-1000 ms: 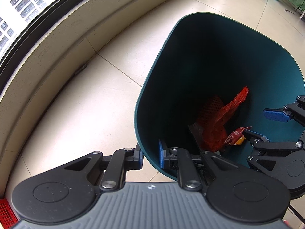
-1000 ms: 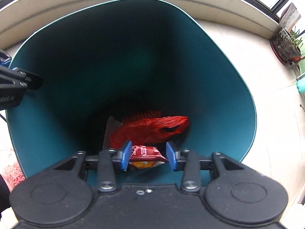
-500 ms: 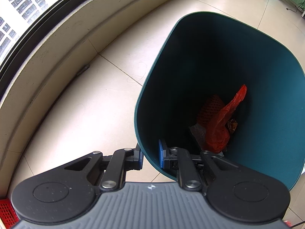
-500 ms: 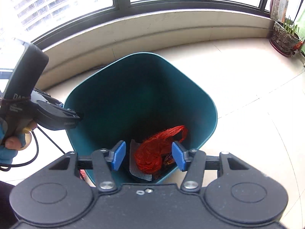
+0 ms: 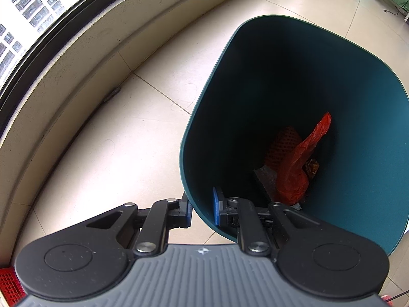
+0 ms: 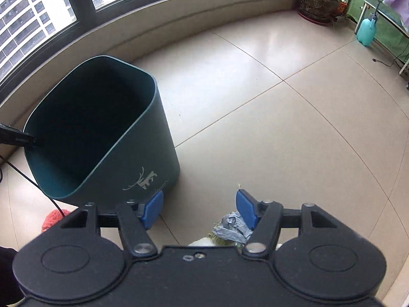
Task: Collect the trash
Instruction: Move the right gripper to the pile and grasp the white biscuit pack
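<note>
A dark teal trash bin [image 5: 363, 117] stands on the tiled floor. My left gripper [image 5: 202, 211] is shut on its near rim, one finger outside, one inside. Inside lie a red plastic bag [image 5: 296, 168], an orange net [image 5: 281, 145] and a snack wrapper [image 5: 311, 167]. In the right wrist view the bin [image 6: 143, 153] is to the left. My right gripper [image 6: 199, 208] is open and empty above the floor. Crumpled grey trash [image 6: 232, 229] with something white beside it lies just under its right finger.
A low curved wall under windows [image 6: 153, 25] runs behind the bin. A potted plant [image 6: 319, 2] and a turquoise sprayer bottle [image 6: 366, 29] stand at the far right. A red fuzzy thing [image 6: 52, 218] and a black cable [image 6: 30, 181] lie left of the bin.
My right gripper let the snack wrapper fall into the bin, opened, then pulled up and back to the right. The left gripper kept its hold on the rim.
</note>
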